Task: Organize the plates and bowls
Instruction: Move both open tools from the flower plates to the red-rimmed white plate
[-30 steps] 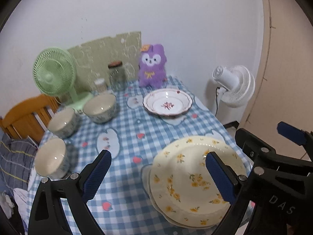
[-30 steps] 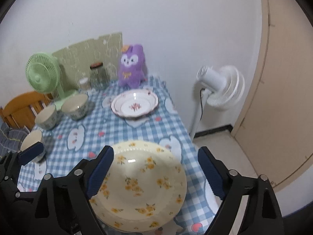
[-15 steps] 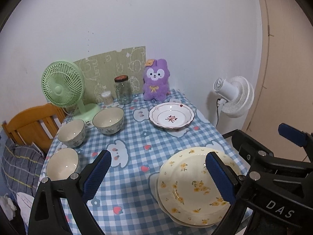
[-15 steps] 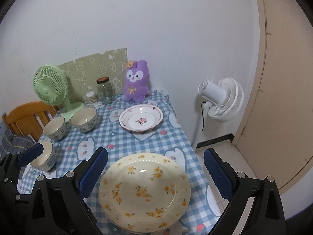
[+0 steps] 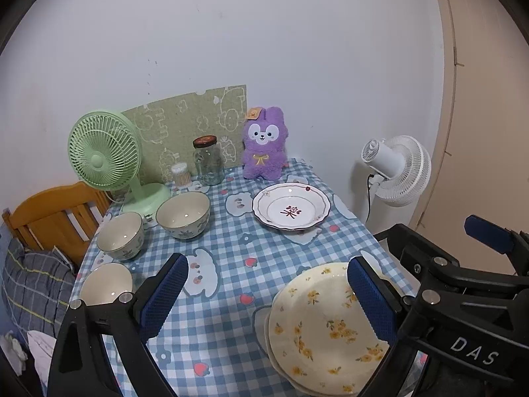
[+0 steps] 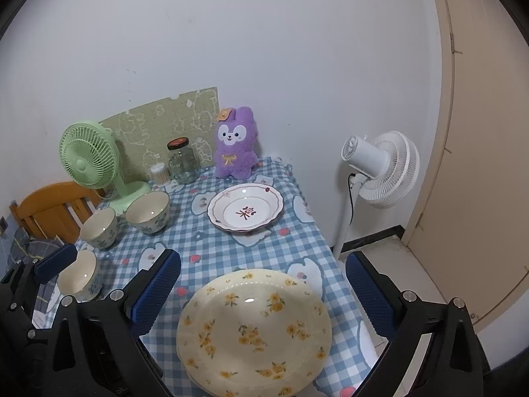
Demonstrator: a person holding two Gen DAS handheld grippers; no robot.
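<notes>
A stack of yellow-flowered plates (image 5: 317,330) (image 6: 254,330) lies at the table's near right. A white plate with a red flower (image 5: 291,210) (image 6: 245,211) sits farther back. Three cream bowls stand in a row on the left: far (image 5: 183,210) (image 6: 147,211), middle (image 5: 120,235) (image 6: 98,228), near (image 5: 105,283) (image 6: 77,276). My left gripper (image 5: 267,294) is open and empty above the near table edge. My right gripper (image 6: 263,294) is open and empty above the yellow plates; its frame also shows in the left wrist view (image 5: 463,284).
The blue checked table (image 5: 228,251) stands against the wall. At its back are a green desk fan (image 5: 105,162), a glass jar (image 5: 208,162), a cotton-swab tub (image 5: 181,174) and a purple plush (image 5: 264,147). A white floor fan (image 6: 380,168) stands right, a wooden chair (image 5: 49,211) left.
Both grippers have pulled back and up from the table, so plates and bowls look smaller and farther. Both stay open and empty. Nothing on the table has moved.
</notes>
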